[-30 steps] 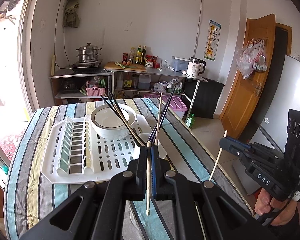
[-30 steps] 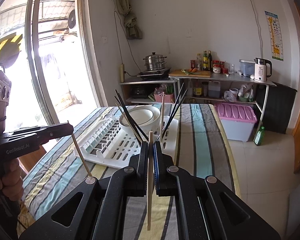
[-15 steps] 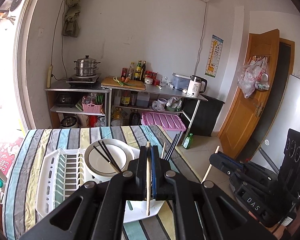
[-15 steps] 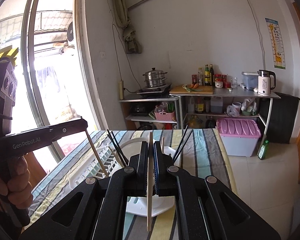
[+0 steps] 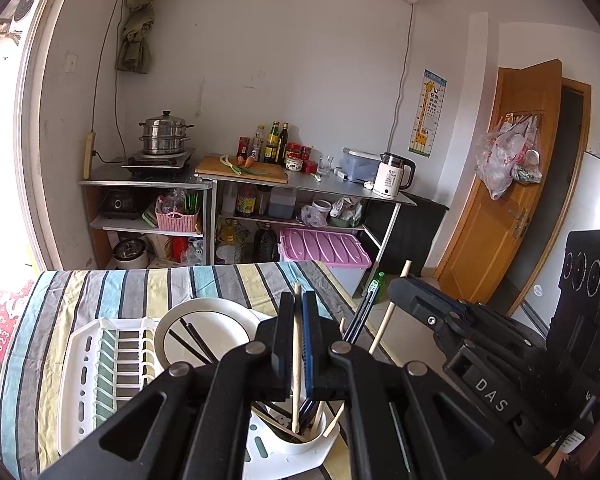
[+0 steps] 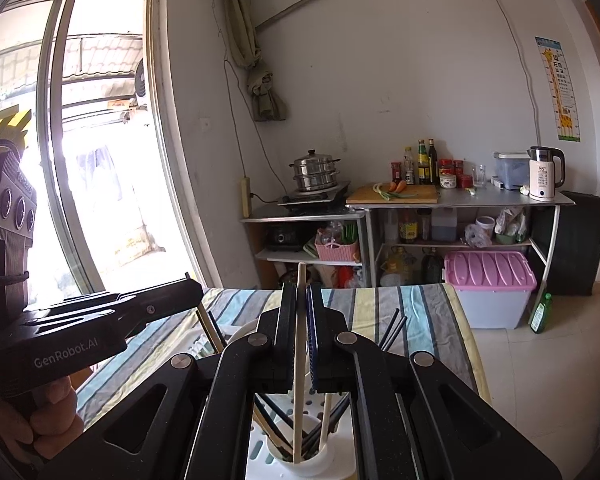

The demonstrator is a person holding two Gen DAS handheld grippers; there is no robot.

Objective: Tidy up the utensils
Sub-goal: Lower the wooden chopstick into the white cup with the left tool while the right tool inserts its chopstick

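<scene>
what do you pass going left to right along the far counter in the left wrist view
steamer pot → cutting board → sauce bottles → clear storage box → white kettle

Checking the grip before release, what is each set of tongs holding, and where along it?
Each holds one wooden chopstick, pinched near its upper end, lower tip in the white holder cup.

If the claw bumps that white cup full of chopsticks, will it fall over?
It might. The white cup looks small and light, and the chopsticks stick out far above its rim and lean outward, so it is probably top-heavy. It seems to sit at the corner of the white drying rack, which may steady it a little.
</scene>
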